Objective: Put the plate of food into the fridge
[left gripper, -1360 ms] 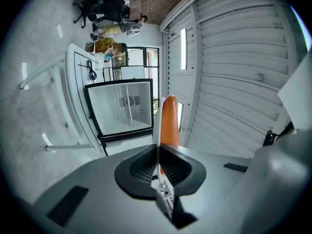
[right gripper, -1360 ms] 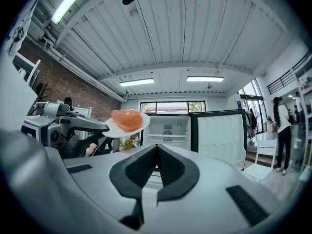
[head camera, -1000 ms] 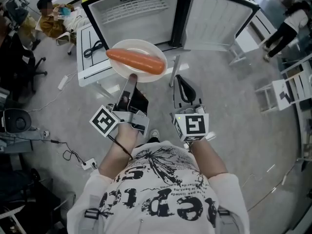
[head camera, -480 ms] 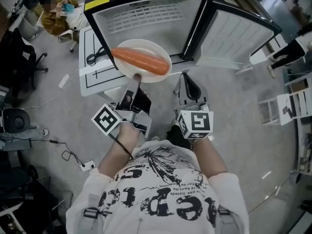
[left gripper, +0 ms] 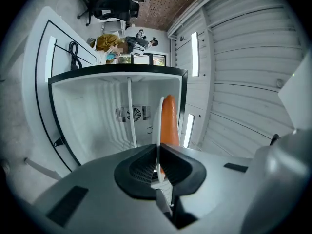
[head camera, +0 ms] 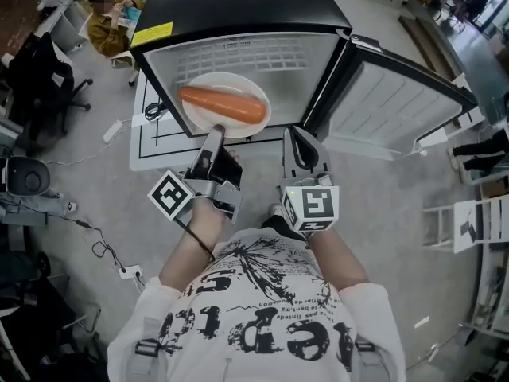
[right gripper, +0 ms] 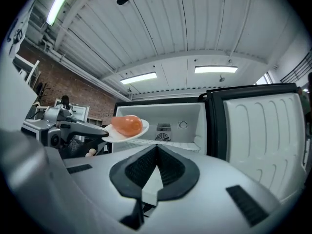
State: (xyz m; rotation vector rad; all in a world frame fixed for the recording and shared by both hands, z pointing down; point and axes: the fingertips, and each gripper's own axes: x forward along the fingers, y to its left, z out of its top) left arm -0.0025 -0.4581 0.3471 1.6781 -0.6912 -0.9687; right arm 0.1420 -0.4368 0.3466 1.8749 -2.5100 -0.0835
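- One white plate (head camera: 227, 81), round w/ shallow raised rim, plain, carrying a single carrot (head camera: 221, 105): smooth, bright orange, fat at one end & tapering, lying lengthwise across the plate's middle.
- Plate sits in upper centre of head view, in the air at the lower left of the open fridge (head camera: 238, 6) mouth, level.
- Left gripper (head camera: 215, 129) pinches the plate's near rim. In left gripper view the thin white edge (left gripper: 160, 126) runs straight up between the pressed pads, carrot (left gripper: 169, 121) just right of it.
- Right gripper (head camera: 299, 134) sits lower centre-right, beside the left one and apart from the plate. Its jaws are pressed together w/ nothing between them (right gripper: 157, 152).
- From right gripper view, plate (right gripper: 135, 131) & carrot (right gripper: 126, 125) show at centre left, in front of the fridge's left wall.
- Fridge: black top & frame, white inside. Holds a white wire shelf (head camera: 246, 54) and a round vent grille (right gripper: 163, 128) on the back wall.
- Fridge door (head camera: 398, 106) swung wide to the right of frame, ribbed white inner face showing.
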